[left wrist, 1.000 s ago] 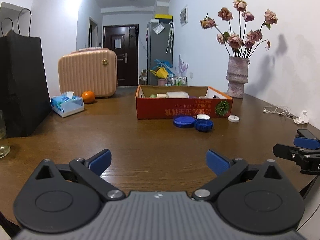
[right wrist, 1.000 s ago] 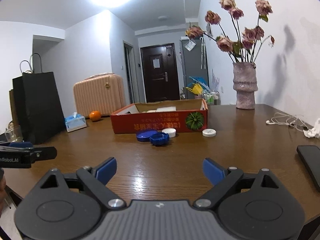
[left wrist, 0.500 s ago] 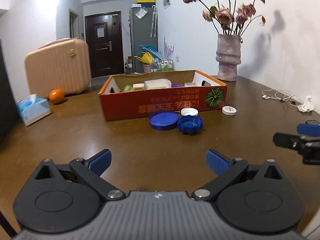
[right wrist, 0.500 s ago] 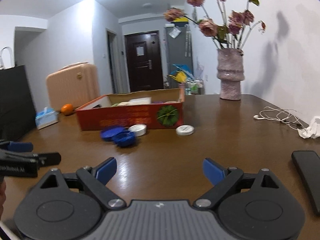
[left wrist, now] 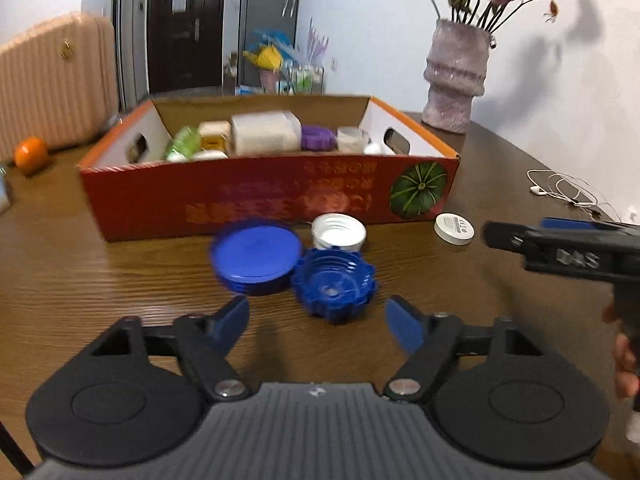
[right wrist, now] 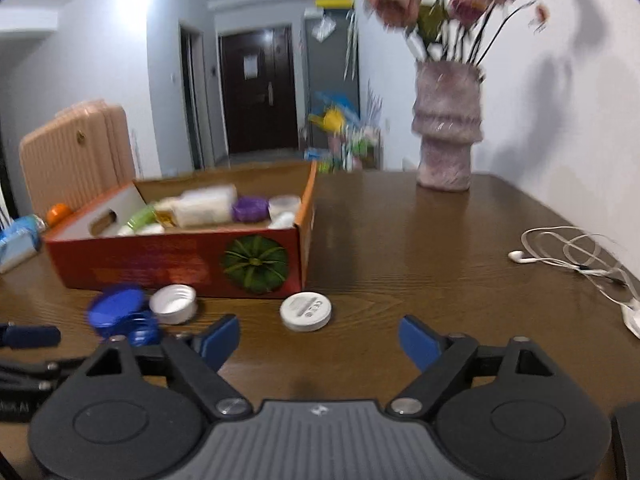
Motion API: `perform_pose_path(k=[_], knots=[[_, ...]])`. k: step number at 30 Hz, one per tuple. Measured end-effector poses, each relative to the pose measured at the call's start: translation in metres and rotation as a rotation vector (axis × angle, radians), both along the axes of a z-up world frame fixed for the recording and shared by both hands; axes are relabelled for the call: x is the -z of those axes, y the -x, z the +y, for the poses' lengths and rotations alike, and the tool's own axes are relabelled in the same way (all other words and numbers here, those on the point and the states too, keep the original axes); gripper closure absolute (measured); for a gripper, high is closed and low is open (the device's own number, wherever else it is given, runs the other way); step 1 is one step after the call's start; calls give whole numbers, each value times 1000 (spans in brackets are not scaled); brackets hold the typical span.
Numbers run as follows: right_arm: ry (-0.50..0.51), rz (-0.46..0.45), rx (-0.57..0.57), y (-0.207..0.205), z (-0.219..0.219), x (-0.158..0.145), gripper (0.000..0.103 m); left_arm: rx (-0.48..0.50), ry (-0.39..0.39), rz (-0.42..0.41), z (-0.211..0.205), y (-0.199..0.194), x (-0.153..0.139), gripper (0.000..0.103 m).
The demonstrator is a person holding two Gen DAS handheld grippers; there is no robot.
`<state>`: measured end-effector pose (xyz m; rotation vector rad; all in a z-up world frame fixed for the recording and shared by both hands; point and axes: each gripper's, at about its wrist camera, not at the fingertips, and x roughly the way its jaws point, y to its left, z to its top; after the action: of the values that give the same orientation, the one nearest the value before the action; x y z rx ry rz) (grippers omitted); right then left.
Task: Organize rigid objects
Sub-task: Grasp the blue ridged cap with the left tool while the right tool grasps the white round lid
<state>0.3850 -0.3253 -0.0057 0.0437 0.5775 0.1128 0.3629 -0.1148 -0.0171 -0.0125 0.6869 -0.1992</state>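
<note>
A red cardboard box [left wrist: 256, 200] [right wrist: 160, 260] holding several bottles and jars stands on the wooden table. In front of it lie a flat blue lid [left wrist: 256, 256] [right wrist: 116, 306], a ribbed blue cap [left wrist: 334, 280], a white screw cap [left wrist: 339, 234] [right wrist: 174, 302] and a flat white lid [left wrist: 454, 228] [right wrist: 306, 312]. My left gripper [left wrist: 318, 320] is open and empty, just short of the ribbed blue cap. My right gripper [right wrist: 320, 340] is open and empty, just short of the flat white lid; it also shows in the left wrist view [left wrist: 560, 248].
A pink vase [left wrist: 456, 80] [right wrist: 448, 136] with dried flowers stands behind the box on the right. White earphones [left wrist: 568, 192] [right wrist: 576, 252] lie at the right. An orange [left wrist: 30, 154] and a pink case [left wrist: 52, 84] are at the far left.
Both grippers have moved forward toward the box and the lids, which now look much larger. Both stay open and empty.
</note>
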Motion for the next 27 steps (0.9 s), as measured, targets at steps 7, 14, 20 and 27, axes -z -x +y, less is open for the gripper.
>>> perform_pose_path(k=[7,14,20,27], knots=[[40,85,-70,-51,12,18,39,-25,-18,-20,-18,-20,7,48],[81,79,-80,-56,19,26,64,4,-73,-60,-29,-15,9,50],[60,33,-83,-27,18,11,64,8,-48,-89,-22,13,-9,50],[-35,-17,-126,66,23,-6,64,-18,-47,-148,3,78,-36,50]])
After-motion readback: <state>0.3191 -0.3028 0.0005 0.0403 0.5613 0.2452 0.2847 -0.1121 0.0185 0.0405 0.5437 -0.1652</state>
